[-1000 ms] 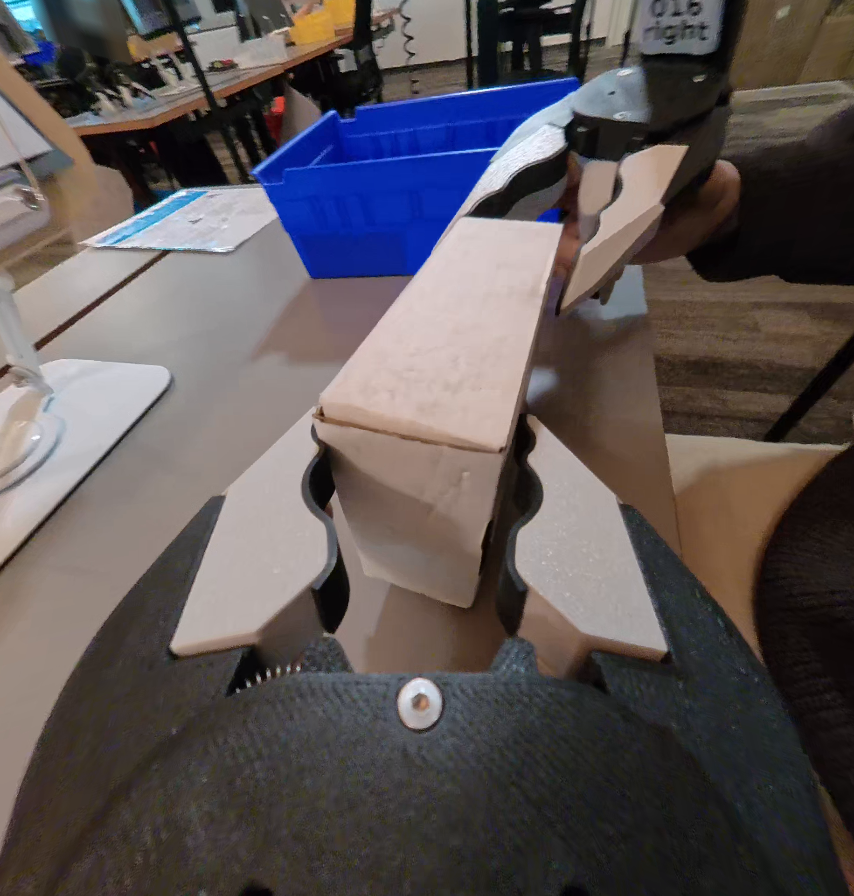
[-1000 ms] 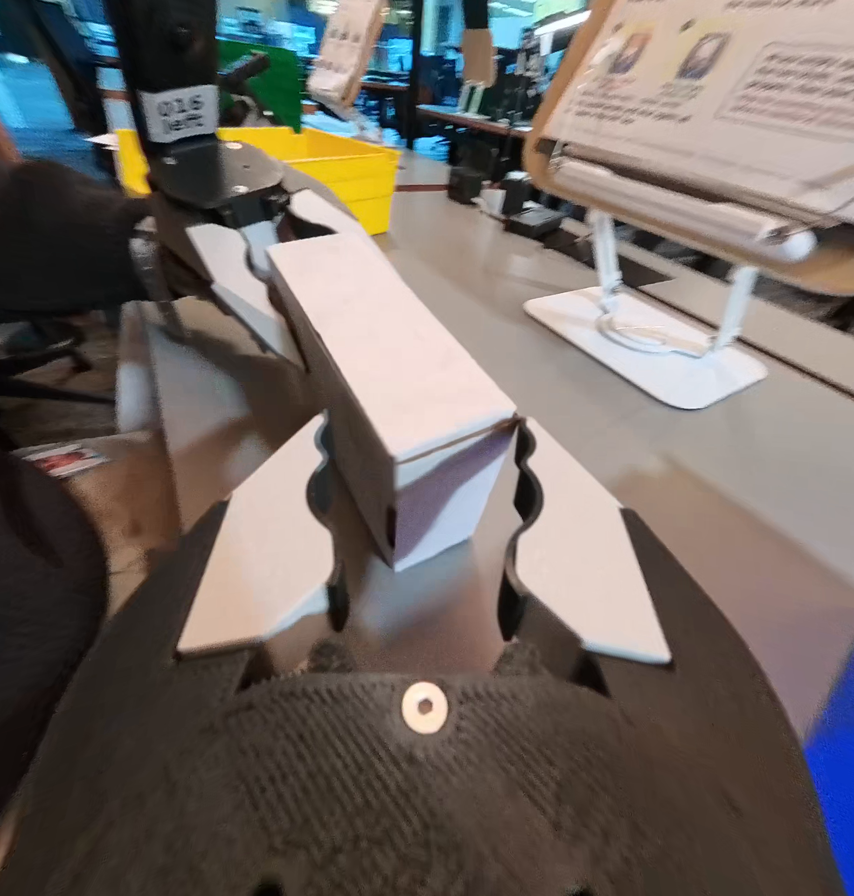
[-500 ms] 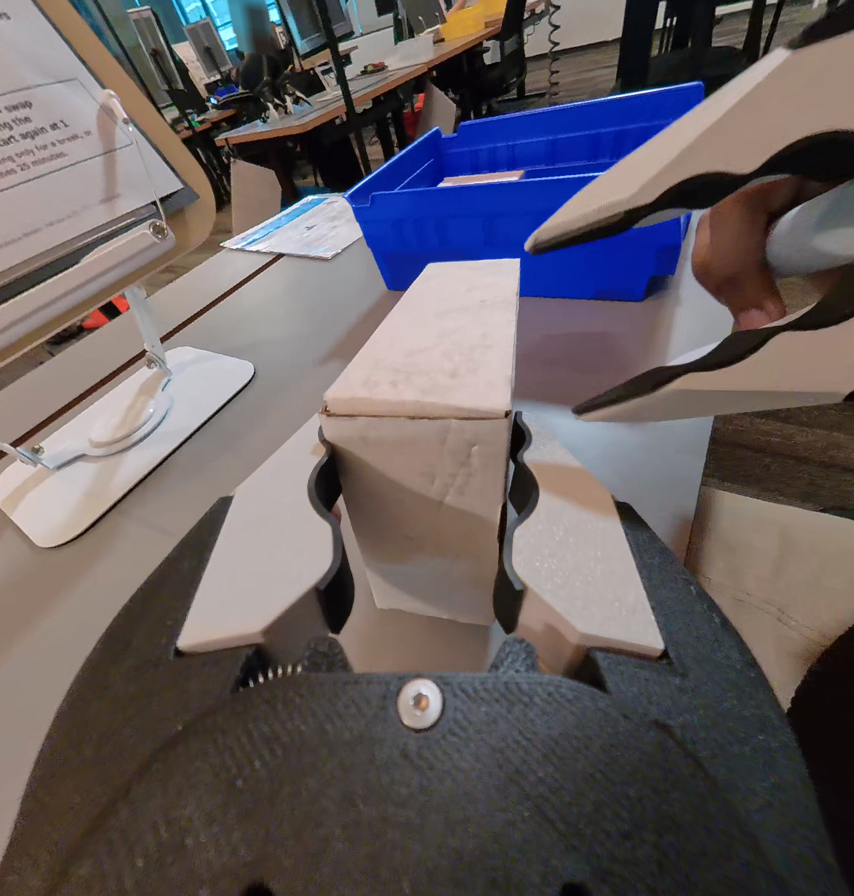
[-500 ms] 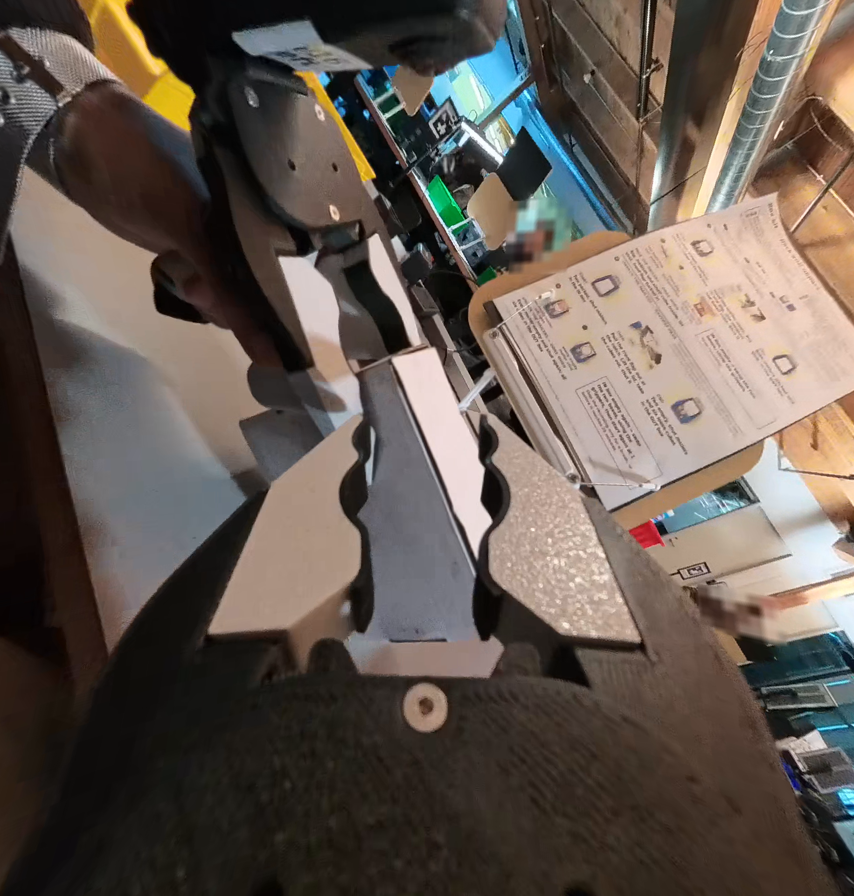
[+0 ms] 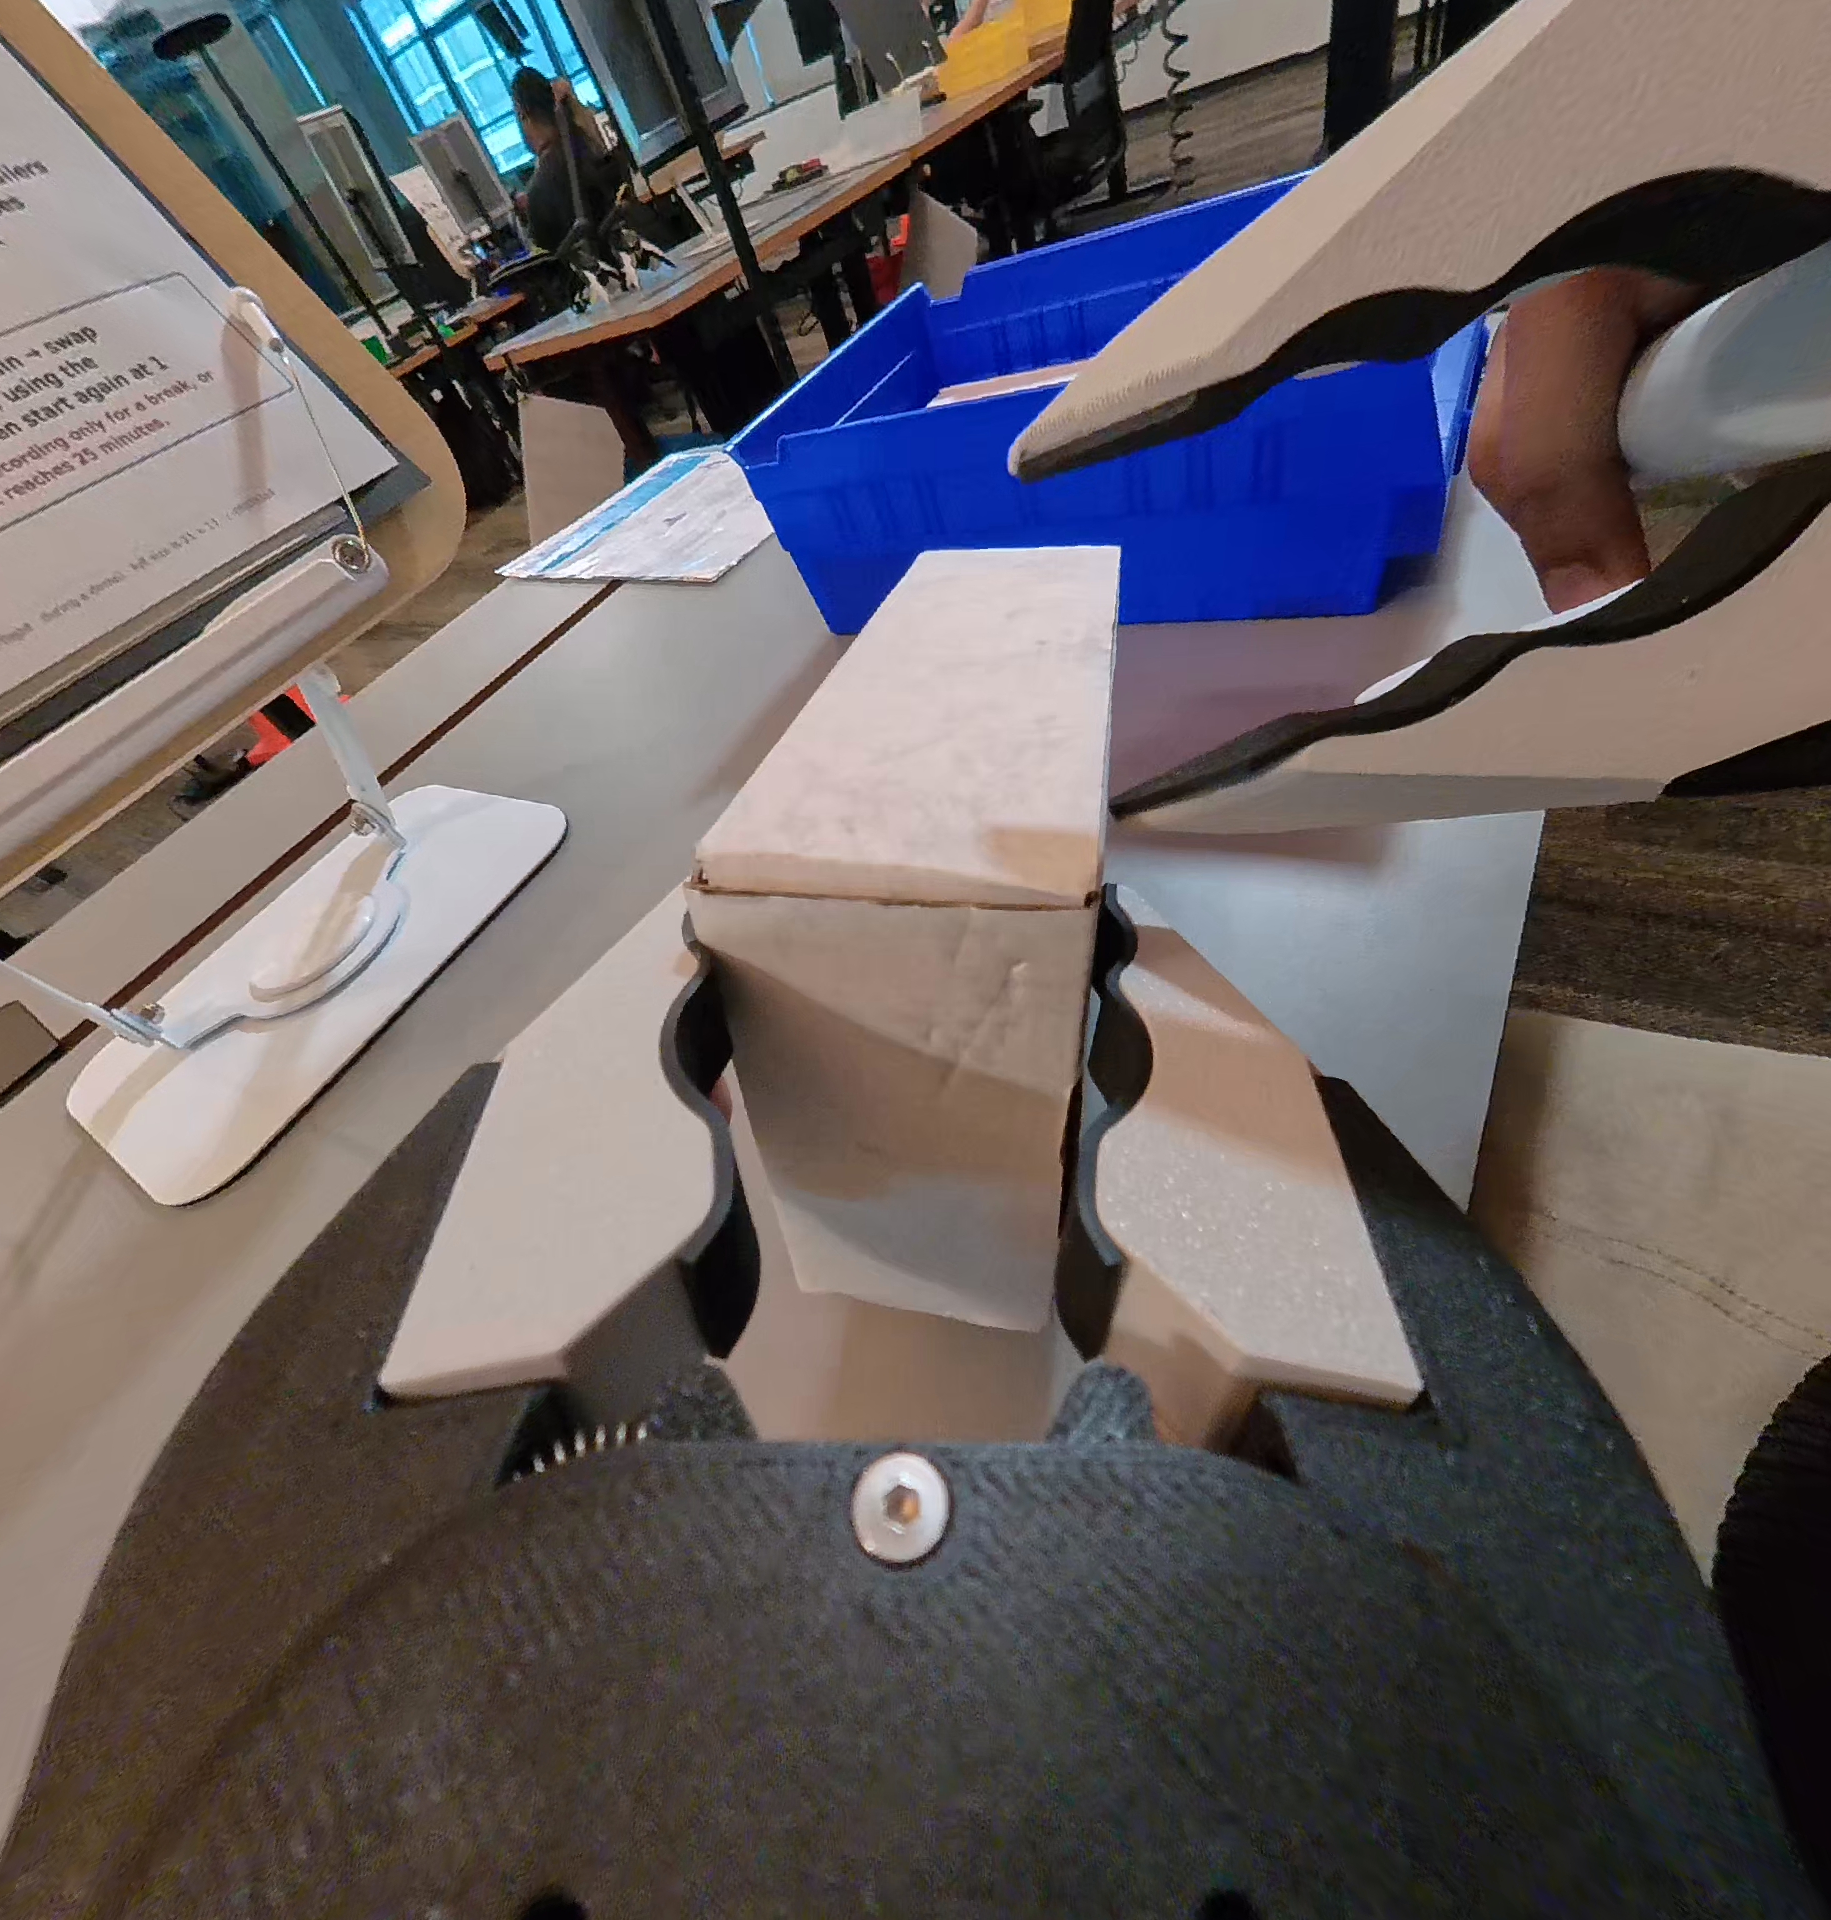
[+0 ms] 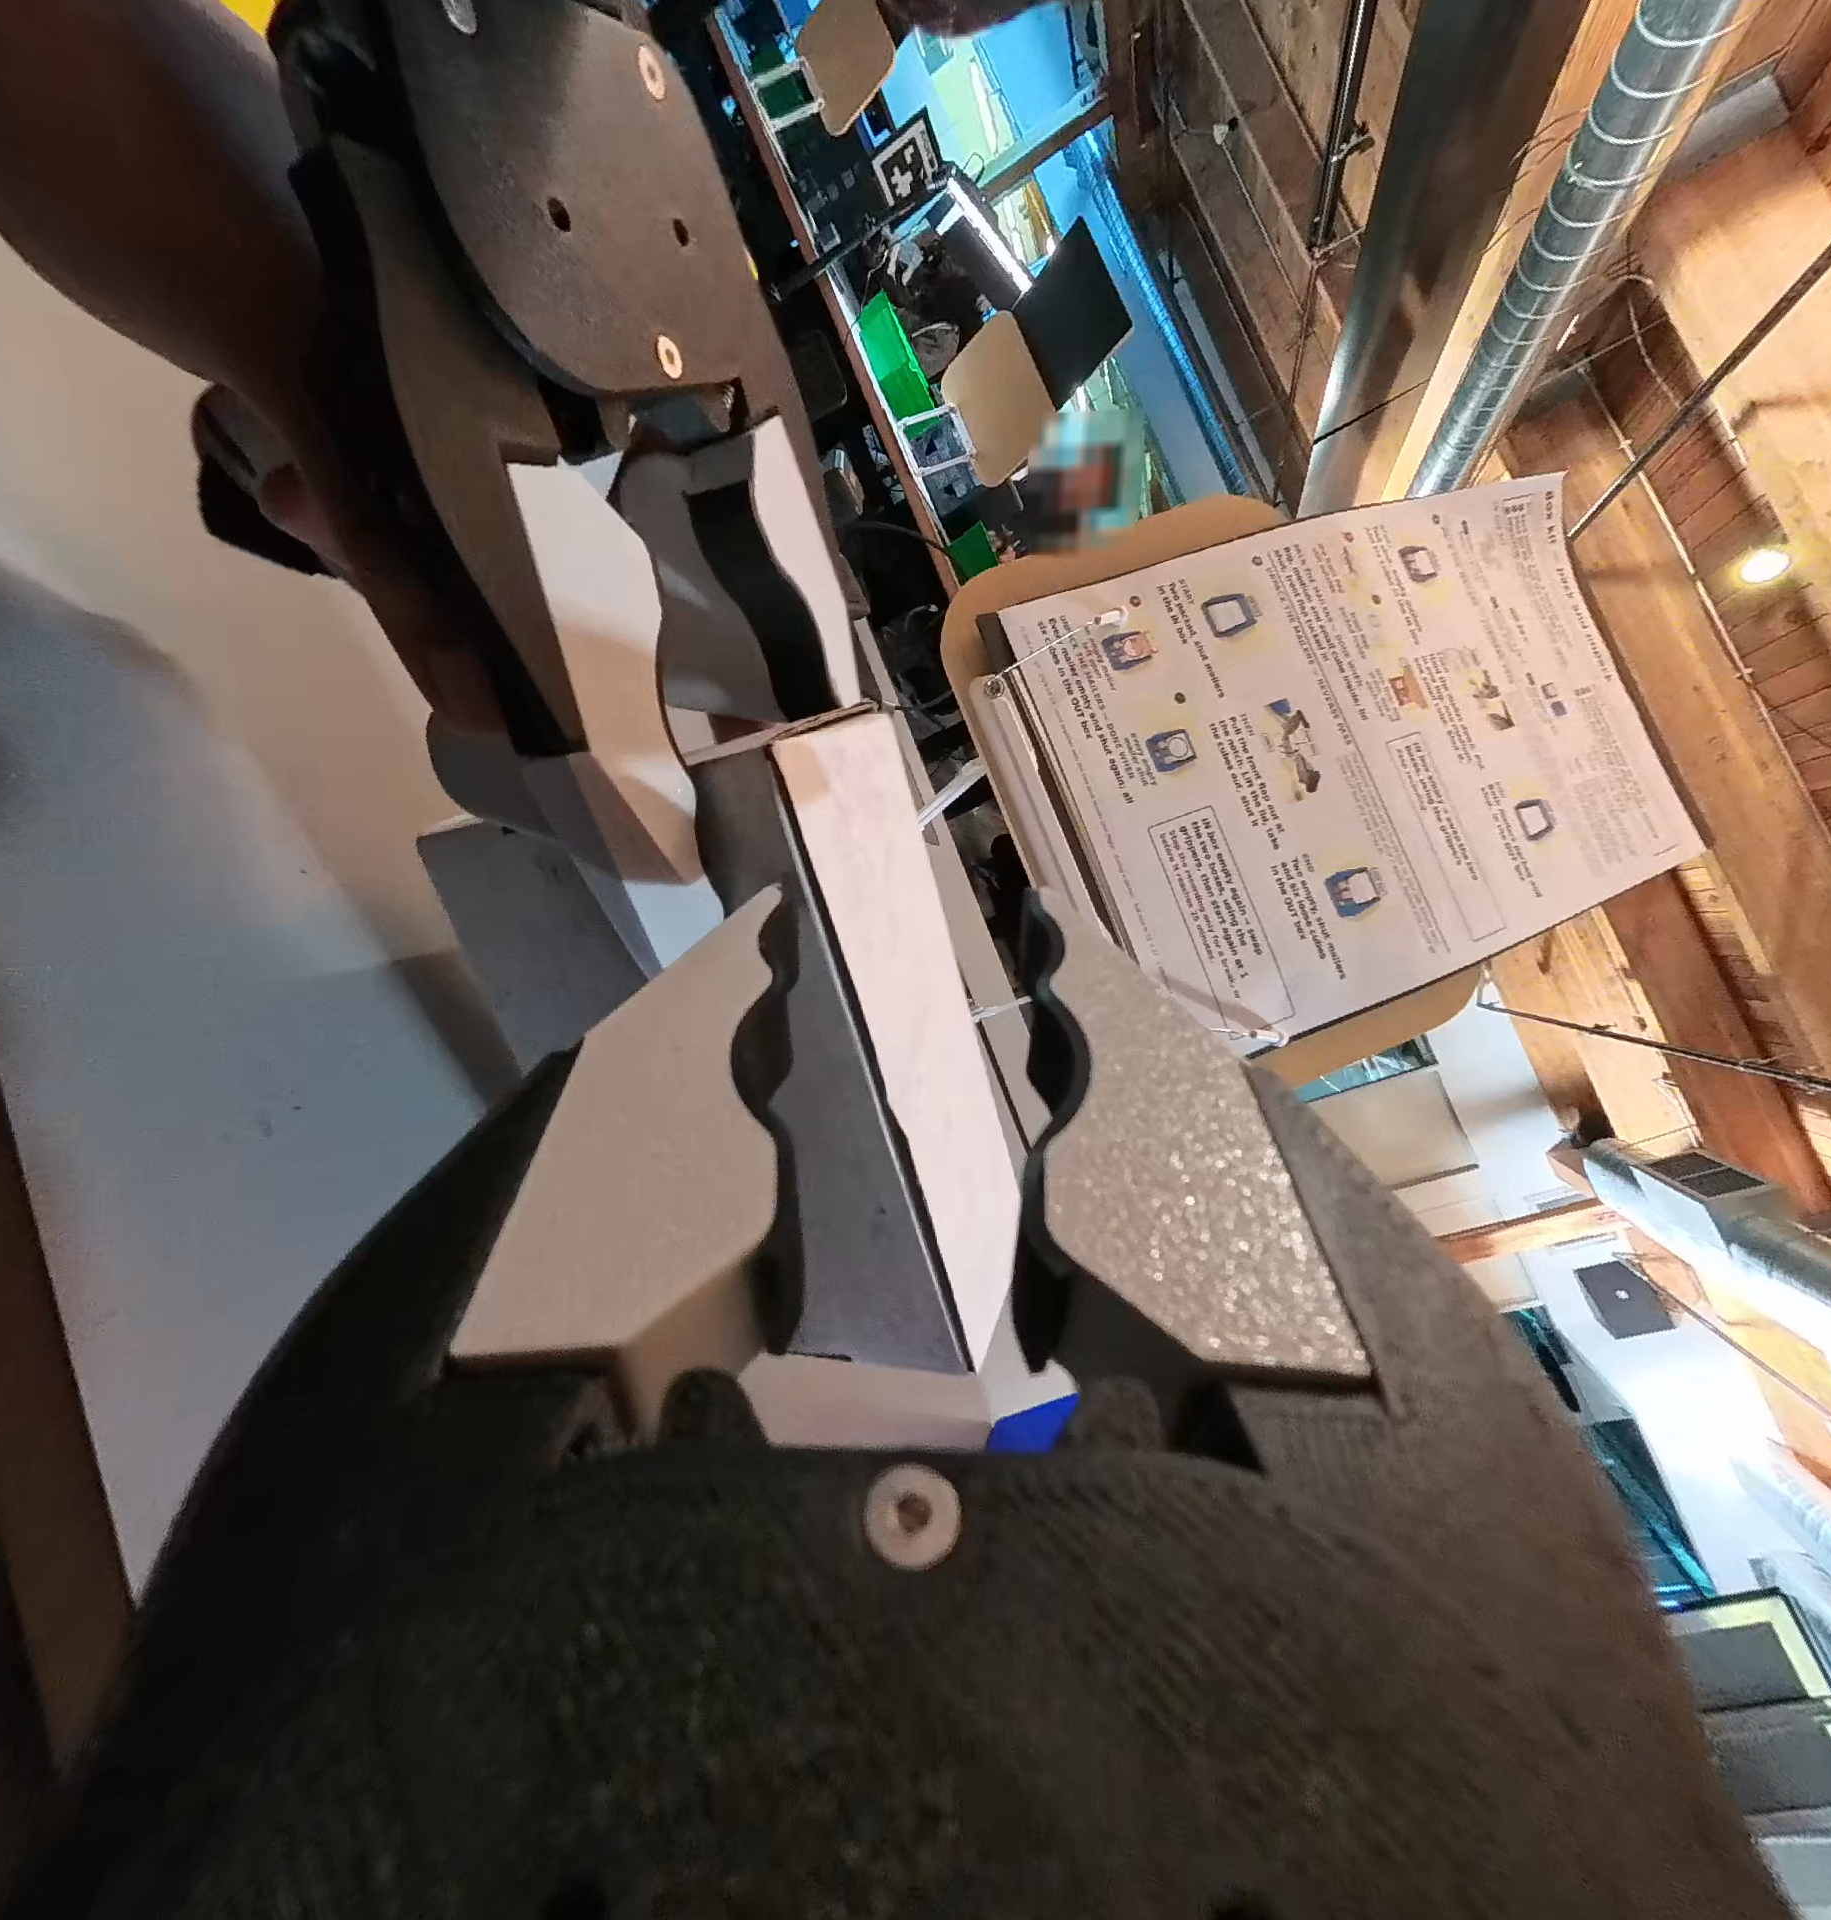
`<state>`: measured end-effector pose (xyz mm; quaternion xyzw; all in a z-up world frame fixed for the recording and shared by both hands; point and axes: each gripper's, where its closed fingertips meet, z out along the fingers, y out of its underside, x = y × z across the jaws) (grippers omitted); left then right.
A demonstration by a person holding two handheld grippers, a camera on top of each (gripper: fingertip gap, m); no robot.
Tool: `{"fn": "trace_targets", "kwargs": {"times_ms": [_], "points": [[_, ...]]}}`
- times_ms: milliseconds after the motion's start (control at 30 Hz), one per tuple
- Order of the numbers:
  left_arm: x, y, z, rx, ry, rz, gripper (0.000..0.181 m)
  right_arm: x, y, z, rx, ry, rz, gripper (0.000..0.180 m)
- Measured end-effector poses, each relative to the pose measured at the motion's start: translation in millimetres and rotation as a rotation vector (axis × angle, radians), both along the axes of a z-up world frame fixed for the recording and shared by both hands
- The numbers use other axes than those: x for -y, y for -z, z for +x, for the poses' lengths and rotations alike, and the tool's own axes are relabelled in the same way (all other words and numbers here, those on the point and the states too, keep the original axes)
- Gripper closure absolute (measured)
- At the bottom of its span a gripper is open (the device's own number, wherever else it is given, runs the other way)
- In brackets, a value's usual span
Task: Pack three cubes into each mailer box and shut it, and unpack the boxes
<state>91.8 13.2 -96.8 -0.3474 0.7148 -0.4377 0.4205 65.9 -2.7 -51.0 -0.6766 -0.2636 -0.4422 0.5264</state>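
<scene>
The left gripper (image 5: 895,1101) is clenched on the near end of the closed mailer box (image 5: 921,790), held above the grey table (image 5: 599,727). Only its camera shows the blue bin (image 5: 1098,520) behind and the right gripper (image 5: 1087,634) gaping wide at the box's side. The right camera, rolled sideways, shows its fingers (image 6: 662,1122) straddling the box (image 6: 890,987), and a printed instruction sheet (image 6: 1358,748) on its stand

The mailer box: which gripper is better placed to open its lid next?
Probably the right gripper. It is open beside the mailer box, its lower finger at the lid edge. The left gripper is shut on the box end, steadying it.
</scene>
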Motion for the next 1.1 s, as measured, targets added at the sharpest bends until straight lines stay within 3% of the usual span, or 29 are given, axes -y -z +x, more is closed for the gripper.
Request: {"fn": "trace_targets", "kwargs": {"times_ms": [433, 600, 833, 1000, 1100], "points": [[-1, -1, 0, 0.012, 0.005, 0.013, 0.114, 7, -5, 13, -0.023, 0.023, 0.02, 0.134], [0, -4, -1, 0.021, 0.009, 0.025, 0.114, 9, -5, 9, 0.072, 0.01, 0.029, 0.137], [-2, -4, -1, 0.055, -0.016, 0.164, 0.115, 10, -3, 10, 0.033, 0.02, 0.02, 0.13], [-2, -5, -1, 0.037, -0.024, 0.122, 0.116, 9, -2, 9, 0.12, 0.054, 0.01, 0.139], [0, -3, -2, 0.01, -0.019, 0.084, 0.116, 9, 0, 8, 0.16, 0.067, -0.002, 0.153]]}}
